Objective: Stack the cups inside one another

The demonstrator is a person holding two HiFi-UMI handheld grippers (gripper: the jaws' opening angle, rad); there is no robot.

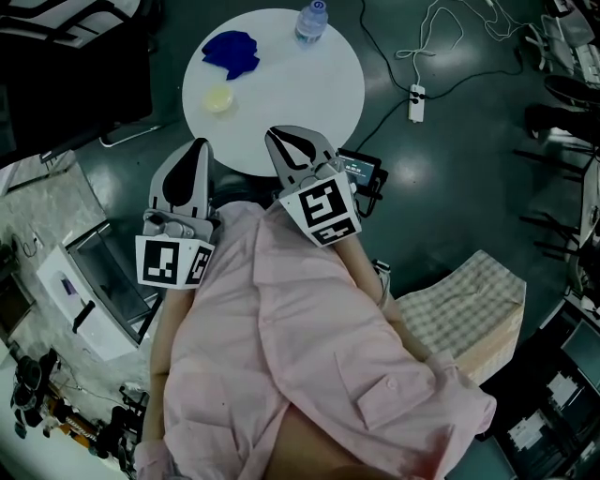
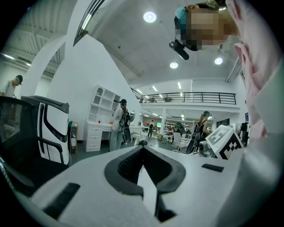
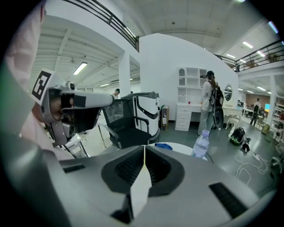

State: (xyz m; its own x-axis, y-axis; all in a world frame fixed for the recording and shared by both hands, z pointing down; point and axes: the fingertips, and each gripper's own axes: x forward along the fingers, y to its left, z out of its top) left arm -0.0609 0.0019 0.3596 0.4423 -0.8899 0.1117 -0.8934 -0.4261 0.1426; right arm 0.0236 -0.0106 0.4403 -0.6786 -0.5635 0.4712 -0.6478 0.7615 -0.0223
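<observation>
Both pairs of tongs are drawn back against the person's pink shirt [image 1: 309, 356], short of the round white bench [image 1: 309, 84]. The left tongs [image 1: 199, 142] have their jaws pressed together with nothing between them, and the right tongs [image 1: 273, 133] are likewise closed and empty.

The task's things lie ahead of the tips, well apart from them. A pale yellow cup [image 1: 218, 97] stands nearest, ahead of the left tongs and between the two tips' lines. Beyond it is a blue heap [image 1: 232, 52], which may be more cups, though its outline is too ragged to be sure. Farther off, ahead of the right tongs, stands a water bottle [image 1: 311, 21].

The yellow cup looks small, thin-walled and light, so it would probably skid or tip under a sideways nudge and dent under a hard squeeze. A gentle pinch across the rim, one jaw inside and one outside, seems the safest hold. Its mouth faces up and it looks empty. The bottle is clear and capped, but its fill level is not readable. Whether anything sits inside the blue heap cannot be told.
</observation>
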